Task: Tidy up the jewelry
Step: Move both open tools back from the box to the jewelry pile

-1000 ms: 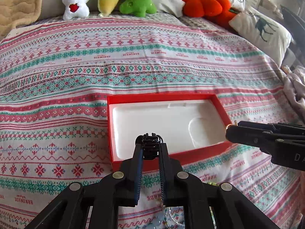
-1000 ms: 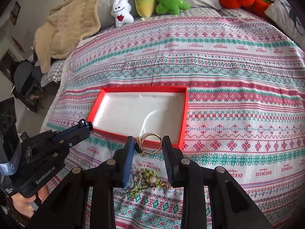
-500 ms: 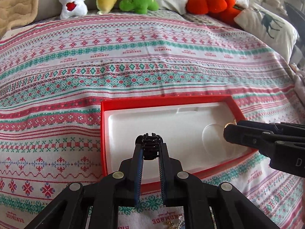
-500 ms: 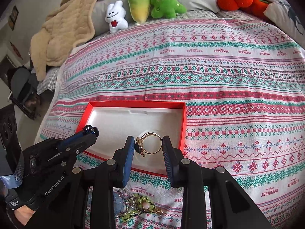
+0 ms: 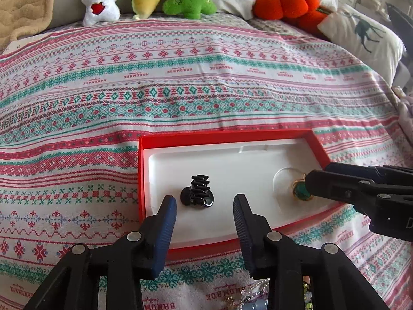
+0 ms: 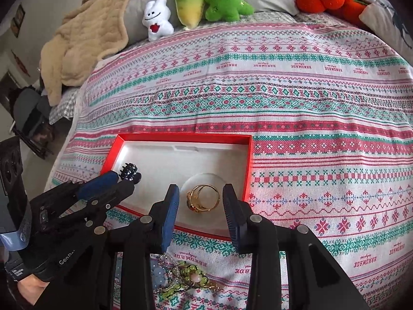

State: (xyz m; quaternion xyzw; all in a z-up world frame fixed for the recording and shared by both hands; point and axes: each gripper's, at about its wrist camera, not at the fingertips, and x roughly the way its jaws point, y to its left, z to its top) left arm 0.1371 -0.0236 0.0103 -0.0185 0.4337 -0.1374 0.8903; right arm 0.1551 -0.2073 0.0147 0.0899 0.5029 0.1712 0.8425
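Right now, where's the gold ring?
The gold ring lies in the round recess at the right end of the red box, between the open fingers of the right hand-held gripper; the black hair claw sits toward the left end.

You see a red box with a white inside. In it sits a shiny black hair clip and a gold ring with a green stone. Your fingers are black with blue pads. The bedspread has pink, red and green stripes on white. The beads near you look mostly green, maybe yellow too.
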